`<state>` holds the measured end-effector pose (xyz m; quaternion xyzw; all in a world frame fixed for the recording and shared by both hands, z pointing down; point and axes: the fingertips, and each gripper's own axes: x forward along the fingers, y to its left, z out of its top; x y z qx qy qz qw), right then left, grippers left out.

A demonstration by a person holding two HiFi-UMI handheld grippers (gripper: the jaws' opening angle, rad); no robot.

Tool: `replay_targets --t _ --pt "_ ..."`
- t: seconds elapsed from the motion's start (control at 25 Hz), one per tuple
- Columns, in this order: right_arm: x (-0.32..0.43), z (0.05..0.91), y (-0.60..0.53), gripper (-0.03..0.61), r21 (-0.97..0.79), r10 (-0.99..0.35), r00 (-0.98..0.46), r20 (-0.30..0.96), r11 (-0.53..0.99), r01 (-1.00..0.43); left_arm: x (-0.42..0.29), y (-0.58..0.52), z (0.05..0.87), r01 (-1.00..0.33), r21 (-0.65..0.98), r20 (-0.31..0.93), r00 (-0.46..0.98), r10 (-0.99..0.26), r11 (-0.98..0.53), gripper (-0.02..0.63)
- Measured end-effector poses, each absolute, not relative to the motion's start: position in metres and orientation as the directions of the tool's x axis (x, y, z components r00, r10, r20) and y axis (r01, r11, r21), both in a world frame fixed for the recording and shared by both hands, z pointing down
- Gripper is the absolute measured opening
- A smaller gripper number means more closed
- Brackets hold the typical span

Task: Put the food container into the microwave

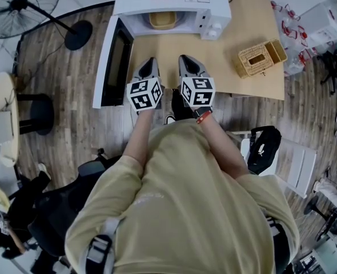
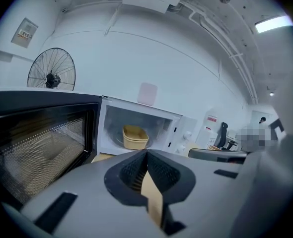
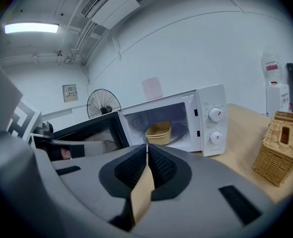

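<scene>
The food container (image 1: 161, 20) sits inside the microwave (image 1: 214, 4), at twelve o'clock from both tools. The left tool (image 1: 150, 61) and right tool (image 1: 184, 59) hover over the table (image 1: 225, 67), jaws pressed together on nothing. The placing looks done; likely only the door (image 1: 116, 61), at nine o'clock, needs shutting. From overhead the microwave's roof hides most of the cavity.

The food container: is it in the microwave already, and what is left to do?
Done: the food container sits inside the microwave. In hand: nothing; the left hand-held gripper and the right hand-held gripper are both shut and empty, in front of the microwave. Left: the door stands open, so closing it may be the only step remaining, though the task does not ask for it.
</scene>
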<state>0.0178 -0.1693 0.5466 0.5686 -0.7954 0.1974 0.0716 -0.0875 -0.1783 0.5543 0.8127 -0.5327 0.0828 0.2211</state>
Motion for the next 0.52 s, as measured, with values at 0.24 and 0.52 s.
replay_targets --t 0.24,0.52 --pt "0.022 0.553 -0.162 0.031 -0.247 -0.875 -0.333 0.35 0.257 -0.934 -0.091 -0.174 0.561 -0.907 0.282 0.38 0.404 -0.832 -0.312 0.02" --pt "0.037 0.574 -0.161 0.023 -0.271 -0.857 -0.331 0.395 0.236 -0.933 -0.083 -0.178 0.582 -0.908 0.301 0.437 0.403 -0.804 -0.292 0.018"
